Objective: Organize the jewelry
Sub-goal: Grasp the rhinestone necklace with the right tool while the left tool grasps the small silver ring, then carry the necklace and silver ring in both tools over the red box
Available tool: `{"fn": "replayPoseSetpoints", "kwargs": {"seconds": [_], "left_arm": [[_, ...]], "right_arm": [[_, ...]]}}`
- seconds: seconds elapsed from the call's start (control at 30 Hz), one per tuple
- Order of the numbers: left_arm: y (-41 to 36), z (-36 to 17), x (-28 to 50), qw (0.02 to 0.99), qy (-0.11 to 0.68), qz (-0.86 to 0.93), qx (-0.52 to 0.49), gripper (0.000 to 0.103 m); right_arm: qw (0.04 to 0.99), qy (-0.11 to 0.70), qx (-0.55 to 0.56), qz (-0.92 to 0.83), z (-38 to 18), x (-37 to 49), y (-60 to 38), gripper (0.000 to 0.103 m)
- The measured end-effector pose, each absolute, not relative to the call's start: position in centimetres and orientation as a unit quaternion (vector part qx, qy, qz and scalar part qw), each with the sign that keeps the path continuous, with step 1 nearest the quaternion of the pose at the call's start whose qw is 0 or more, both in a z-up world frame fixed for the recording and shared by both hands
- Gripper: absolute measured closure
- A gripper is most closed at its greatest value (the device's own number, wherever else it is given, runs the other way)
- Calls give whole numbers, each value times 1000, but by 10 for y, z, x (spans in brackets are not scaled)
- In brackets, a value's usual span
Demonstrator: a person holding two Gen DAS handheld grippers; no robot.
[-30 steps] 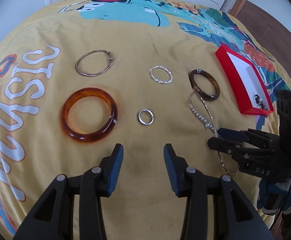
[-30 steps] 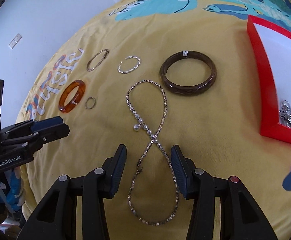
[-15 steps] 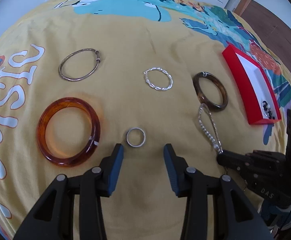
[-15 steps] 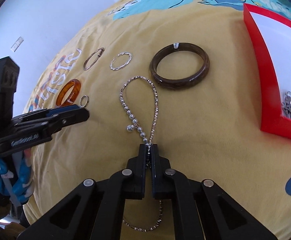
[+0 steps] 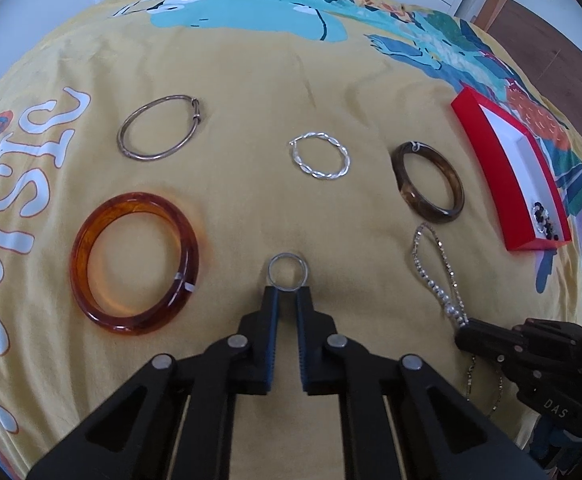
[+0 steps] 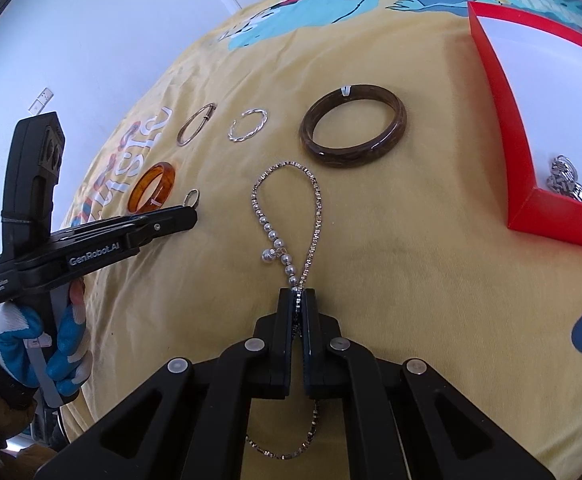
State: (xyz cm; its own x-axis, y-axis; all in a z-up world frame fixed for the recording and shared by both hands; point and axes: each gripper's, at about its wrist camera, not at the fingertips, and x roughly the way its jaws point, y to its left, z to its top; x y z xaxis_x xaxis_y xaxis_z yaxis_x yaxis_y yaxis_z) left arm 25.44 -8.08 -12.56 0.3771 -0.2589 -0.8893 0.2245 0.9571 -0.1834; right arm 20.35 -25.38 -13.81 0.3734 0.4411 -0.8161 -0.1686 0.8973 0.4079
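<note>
Both hands have a piece of jewelry now, so the job is to lift each one gently and carry it to the red box [image 5: 491, 162] at the right side of the yellow blanket [image 5: 251, 80].

The left gripper [image 5: 288, 294] has just been closing its fingers, and they pinch the near edge of the small silver ring [image 5: 288, 272]. The grip is only on the very edge of the ring, so it should go up slowly and straight — a quick tug could let it slip out.

The right gripper [image 6: 298, 300] has its fingers shut tight on the bead chain [image 6: 287, 208], right where the two strands cross. One loop lies out in front of the fingers and the rest trails back under them. It should be lifted high, so the hanging ends do not drag on the blanket or catch the dark brown bangle [image 6: 353, 126] just past it.

Both grippers point steeply down at the blanket, side by side. A gloved hand [image 6: 41, 344] holds the left one.

The orange bangle [image 5: 135, 262], the thin hoop [image 5: 159, 127] and the twisted silver ring [image 5: 320, 156] lie untouched.
</note>
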Motion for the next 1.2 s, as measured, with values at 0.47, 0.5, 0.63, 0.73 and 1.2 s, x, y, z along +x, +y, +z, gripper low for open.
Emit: {"fn": "replayPoseSetpoints", "kwargs": {"seconds": [0.47,0.5,0.63,0.73,1.2], "left_arm": [[-81,-126,259,826,546,-138,-33,85],[-82,-125,260,826,545,-138,-34,82],[-85,-126,264,827,544,-136,-35,75],[-87,-126,267,829,542,-134,-39,71],[-83,-125,271,833,537,-121,-53,84]], "right_arm": [[820,527,131,183,-135,196,-253,99],[819,527,133,183,-135,196,-253,99],[818,528,137,183,-138,196,-255,99],[817,528,139,183,-139,197,-257,99],[819,525,138,183,-138,196,-256,99]]}}
